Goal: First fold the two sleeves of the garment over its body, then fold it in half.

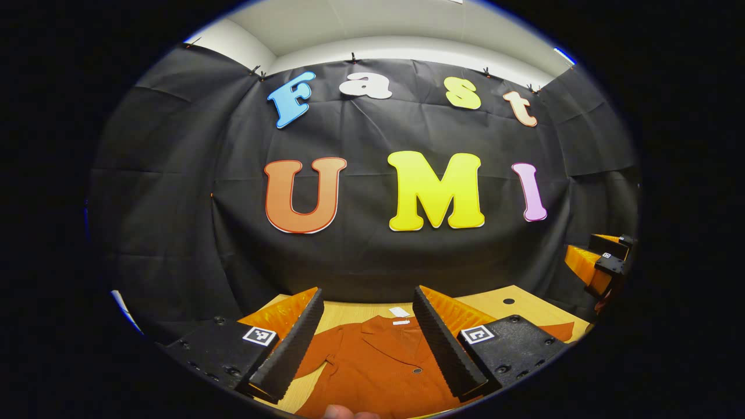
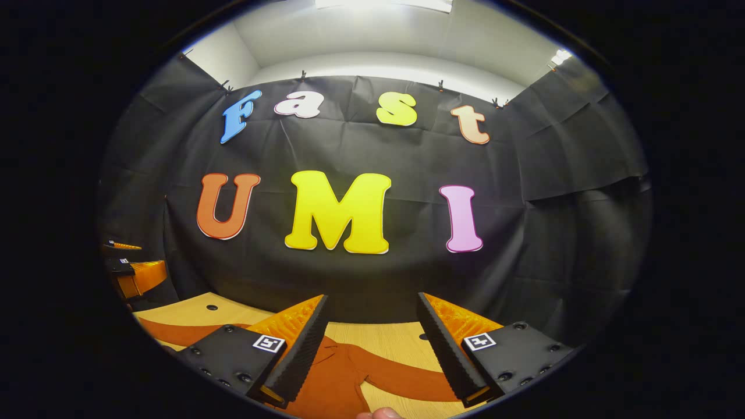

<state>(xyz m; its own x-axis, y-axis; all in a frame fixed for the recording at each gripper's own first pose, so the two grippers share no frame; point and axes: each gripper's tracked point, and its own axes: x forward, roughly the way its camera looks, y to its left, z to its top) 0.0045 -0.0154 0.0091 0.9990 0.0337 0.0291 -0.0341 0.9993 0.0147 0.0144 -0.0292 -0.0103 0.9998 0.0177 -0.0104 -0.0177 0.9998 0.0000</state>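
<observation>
Left gripper (image 1: 368, 314): fingers spread apart, nothing between them, held above the desk and looking along it toward the booth's black cloth wall.
Right gripper (image 2: 372, 320): fingers likewise spread apart and gripping nothing, held above the desk; it also appears far off at the right edge of the left gripper view (image 1: 605, 265).
Garment (image 1: 378, 366): a rust-orange shirt lying flat on the desk, collar toward the far edge, a dark button showing on its front and a small white tag at the neck.
Sleeves: in the right gripper view one sleeve (image 2: 180, 331) stretches out toward the desk's left edge, and the other (image 2: 407, 375) runs out to the right; both lie spread, not folded over the body.
Desk (image 1: 524, 308): light wood, with a small dark hole near the far edge.
Fingertip (image 2: 381, 414): a person's, at the bottom edge of the right gripper view.
</observation>
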